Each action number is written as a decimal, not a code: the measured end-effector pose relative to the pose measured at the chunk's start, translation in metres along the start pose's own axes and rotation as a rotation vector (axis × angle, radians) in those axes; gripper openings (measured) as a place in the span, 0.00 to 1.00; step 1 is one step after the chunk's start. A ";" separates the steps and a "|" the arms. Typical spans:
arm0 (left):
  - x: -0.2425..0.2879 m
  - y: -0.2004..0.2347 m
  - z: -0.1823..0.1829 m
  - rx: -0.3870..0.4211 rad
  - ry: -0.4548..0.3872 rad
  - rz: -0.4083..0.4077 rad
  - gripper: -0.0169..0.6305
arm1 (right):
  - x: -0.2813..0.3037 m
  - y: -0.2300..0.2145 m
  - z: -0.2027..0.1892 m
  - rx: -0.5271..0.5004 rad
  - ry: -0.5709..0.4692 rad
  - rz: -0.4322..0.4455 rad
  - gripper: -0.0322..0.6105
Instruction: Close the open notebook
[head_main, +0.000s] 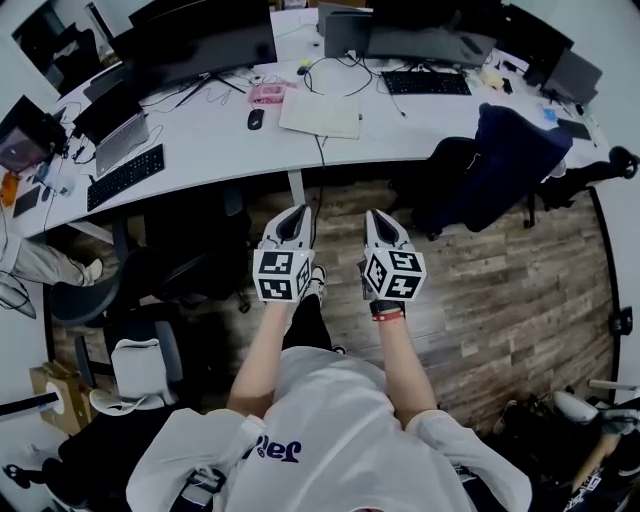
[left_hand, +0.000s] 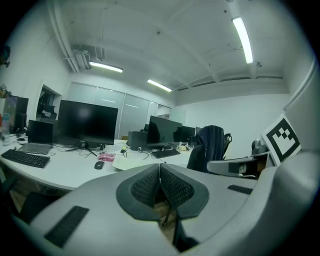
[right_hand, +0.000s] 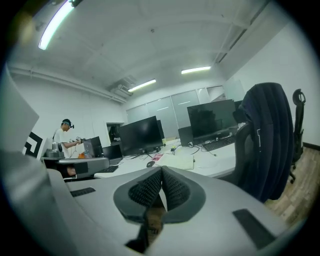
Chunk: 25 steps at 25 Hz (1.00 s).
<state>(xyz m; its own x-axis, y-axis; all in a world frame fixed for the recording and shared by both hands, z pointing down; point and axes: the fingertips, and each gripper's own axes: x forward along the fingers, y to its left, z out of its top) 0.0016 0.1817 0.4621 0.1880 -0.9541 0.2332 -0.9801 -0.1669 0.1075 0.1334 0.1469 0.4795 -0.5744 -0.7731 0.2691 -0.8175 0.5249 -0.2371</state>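
The notebook (head_main: 320, 112) lies flat on the white desk (head_main: 220, 140), a pale cream slab near the desk's middle, in front of the monitors. It also shows in the left gripper view as the notebook (left_hand: 127, 162) and in the right gripper view as the notebook (right_hand: 177, 161); from here I cannot tell whether it lies open. My left gripper (head_main: 292, 222) and right gripper (head_main: 378, 224) hang side by side over the wooden floor, well short of the desk. In their own views the left gripper (left_hand: 160, 169) and the right gripper (right_hand: 161, 173) have their pads pressed together with nothing between them.
A dark office chair (head_main: 510, 160) draped with a jacket stands to the right of the notebook. Another chair (head_main: 150, 280) stands at the left under the desk edge. A black mouse (head_main: 255, 118), a pink object (head_main: 266, 94), keyboards (head_main: 425, 83) and monitors (head_main: 200, 45) share the desk. A person (right_hand: 62, 136) stands far off.
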 end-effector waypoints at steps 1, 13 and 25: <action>0.011 0.006 0.001 0.004 0.008 0.003 0.06 | 0.012 0.000 0.003 0.003 -0.003 0.009 0.07; 0.124 0.107 0.028 -0.025 0.020 0.024 0.06 | 0.166 -0.001 0.047 -0.009 0.014 0.098 0.07; 0.219 0.181 0.056 -0.087 0.025 -0.039 0.06 | 0.291 -0.016 0.075 -0.041 0.071 -0.004 0.06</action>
<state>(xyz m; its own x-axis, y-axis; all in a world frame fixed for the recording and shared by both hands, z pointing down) -0.1388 -0.0714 0.4781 0.2290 -0.9405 0.2510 -0.9628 -0.1809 0.2007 -0.0175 -0.1130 0.4911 -0.5712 -0.7490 0.3358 -0.8202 0.5370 -0.1972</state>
